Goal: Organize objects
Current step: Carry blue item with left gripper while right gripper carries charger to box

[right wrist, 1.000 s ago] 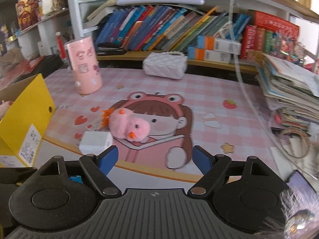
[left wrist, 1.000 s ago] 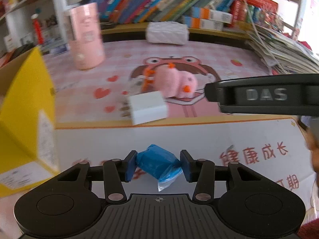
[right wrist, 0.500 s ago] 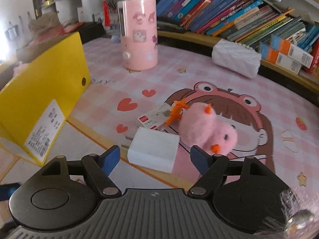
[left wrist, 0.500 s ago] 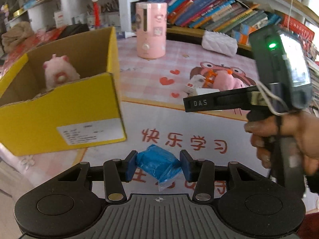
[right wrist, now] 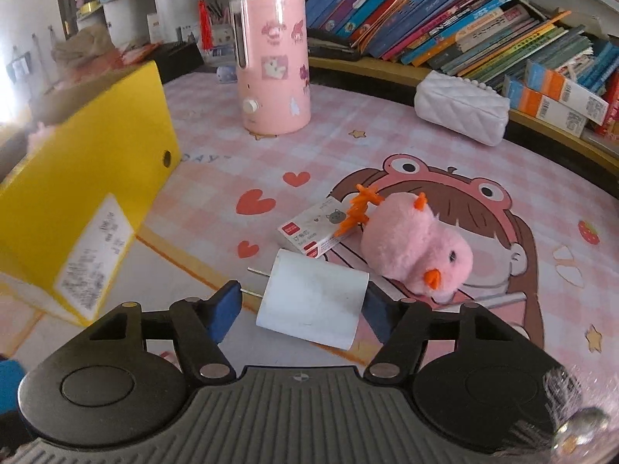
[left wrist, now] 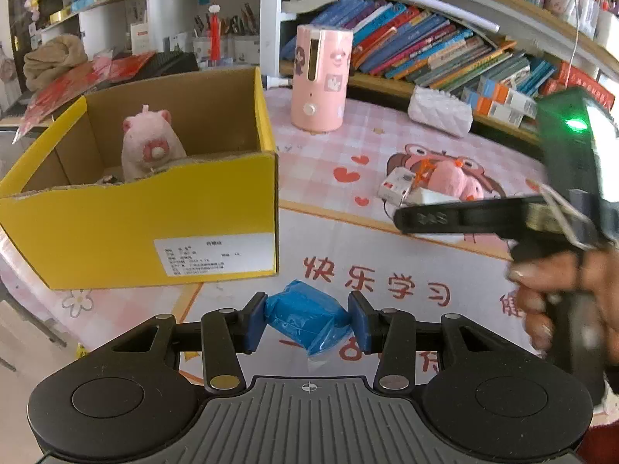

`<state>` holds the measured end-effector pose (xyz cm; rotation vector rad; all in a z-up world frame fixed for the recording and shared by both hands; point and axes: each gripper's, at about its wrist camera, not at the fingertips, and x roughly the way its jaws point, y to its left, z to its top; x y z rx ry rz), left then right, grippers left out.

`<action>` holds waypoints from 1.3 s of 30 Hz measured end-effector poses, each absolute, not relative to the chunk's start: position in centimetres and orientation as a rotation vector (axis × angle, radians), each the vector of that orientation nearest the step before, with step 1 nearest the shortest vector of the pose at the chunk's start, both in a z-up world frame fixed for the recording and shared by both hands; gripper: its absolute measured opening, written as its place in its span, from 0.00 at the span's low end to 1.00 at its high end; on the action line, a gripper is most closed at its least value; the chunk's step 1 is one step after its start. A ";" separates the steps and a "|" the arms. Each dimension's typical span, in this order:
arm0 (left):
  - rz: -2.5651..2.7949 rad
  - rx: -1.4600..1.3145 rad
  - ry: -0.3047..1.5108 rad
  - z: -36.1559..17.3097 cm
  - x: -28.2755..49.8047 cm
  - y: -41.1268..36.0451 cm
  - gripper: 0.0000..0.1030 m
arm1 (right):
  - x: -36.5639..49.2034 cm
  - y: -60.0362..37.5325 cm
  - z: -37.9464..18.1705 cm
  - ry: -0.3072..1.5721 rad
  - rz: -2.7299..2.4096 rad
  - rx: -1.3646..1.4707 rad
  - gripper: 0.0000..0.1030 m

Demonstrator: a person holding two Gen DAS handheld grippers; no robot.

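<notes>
My left gripper (left wrist: pixel 307 319) is shut on a blue wrapped packet (left wrist: pixel 305 315), held above the mat just in front of the yellow cardboard box (left wrist: pixel 154 208). A pink plush (left wrist: pixel 149 143) sits inside that box. My right gripper (right wrist: pixel 300 309) is low over the mat with a white plug charger (right wrist: pixel 313 301) lying between its blue pads; its jaws are closing, the right pad beside the charger's end and the left pad by the prong tips. From the left wrist view the right gripper (left wrist: pixel 425 218) shows side-on, held by a person's hand (left wrist: pixel 561 290).
A pink chick plush (right wrist: pixel 414 245) and a small white card box (right wrist: pixel 313 232) lie just beyond the charger. Farther back stand a pink cylinder (right wrist: pixel 274 65) and a white quilted pouch (right wrist: pixel 460 110). Shelves of books line the rear edge.
My left gripper swung left with the blue packet, bringing the yellow box into view. My right gripper dropped toward the white charger and its jaws narrowed around it.
</notes>
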<state>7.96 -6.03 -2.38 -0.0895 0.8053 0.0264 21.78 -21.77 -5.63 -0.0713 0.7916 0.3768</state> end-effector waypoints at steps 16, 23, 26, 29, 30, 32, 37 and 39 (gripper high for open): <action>-0.025 -0.115 0.703 0.1 4.5 -0.1 0.41 | 11.1 -20.1 0.1 0.806 0.358 0.012 0.63; -0.021 -0.148 0.675 0.8 2.0 3.4 0.41 | 7.7 -16.7 1.0 0.788 0.386 -0.016 0.63; -0.026 -0.150 0.665 1.0 0.9 4.5 0.41 | 6.3 -15.1 1.3 0.779 0.404 -0.033 0.63; -0.021 -0.158 0.659 1.1 -0.3 5.7 0.41 | 4.8 -13.6 1.5 0.772 0.415 -0.049 0.63; -0.018 -0.162 0.658 1.1 -0.8 6.1 0.41 | 4.4 -13.2 1.6 0.771 0.417 -0.053 0.63; -0.014 -0.167 0.654 1.1 -1.6 6.9 0.41 | 3.6 -12.5 1.6 0.770 0.420 -0.057 0.63; -0.008 -0.170 0.647 1.2 -3.3 8.6 0.41 | 1.7 -10.7 1.6 0.771 0.427 -0.062 0.63; -0.006 -0.171 0.648 1.2 -3.8 9.3 0.41 | 1.0 -10.0 1.5 0.773 0.432 -0.063 0.63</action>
